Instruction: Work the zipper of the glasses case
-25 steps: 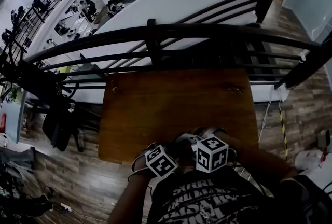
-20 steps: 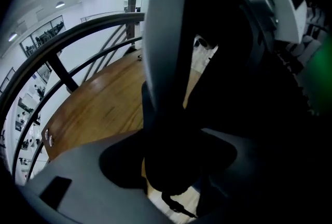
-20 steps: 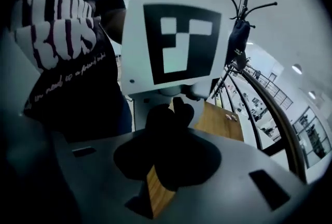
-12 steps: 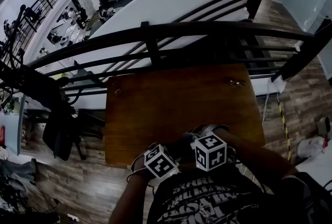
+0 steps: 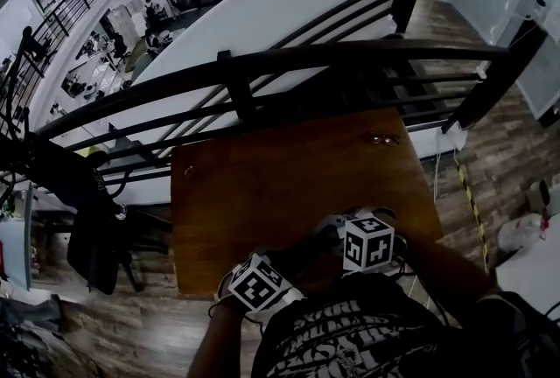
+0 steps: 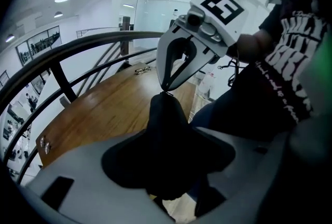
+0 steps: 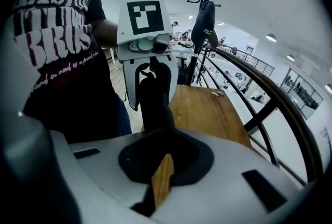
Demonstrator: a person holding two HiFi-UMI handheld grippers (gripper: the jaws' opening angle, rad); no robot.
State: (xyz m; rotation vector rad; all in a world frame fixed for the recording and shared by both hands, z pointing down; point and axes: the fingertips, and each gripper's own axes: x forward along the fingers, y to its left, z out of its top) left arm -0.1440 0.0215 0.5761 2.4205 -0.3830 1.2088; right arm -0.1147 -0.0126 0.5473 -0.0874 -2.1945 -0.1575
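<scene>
The black glasses case (image 6: 165,129) hangs over the near edge of the wooden table (image 5: 262,184), stretched between both grippers. My left gripper (image 6: 166,176) is shut around its wide end, and its jaws have just been closing a little on it. My right gripper (image 6: 166,88) faces it, shut on the zipper pull at the case's narrow tip. In the right gripper view the case (image 7: 153,106) runs from my right gripper (image 7: 161,168) up to my left gripper (image 7: 150,75). In the head view the case (image 5: 308,255) is a dark shape between the left gripper (image 5: 290,267) and the right gripper (image 5: 325,247).
A small metal object (image 5: 382,138) lies at the table's far right. A dark railing (image 5: 262,61) runs along the far edge, with a drop beyond it. A coat stand (image 7: 205,10) rises behind the left side. The person's torso is close behind the grippers.
The left gripper has drawn back down and to the left, towards the person, and the right one has shifted slightly right, so the two marker cubes now stand farther apart.
</scene>
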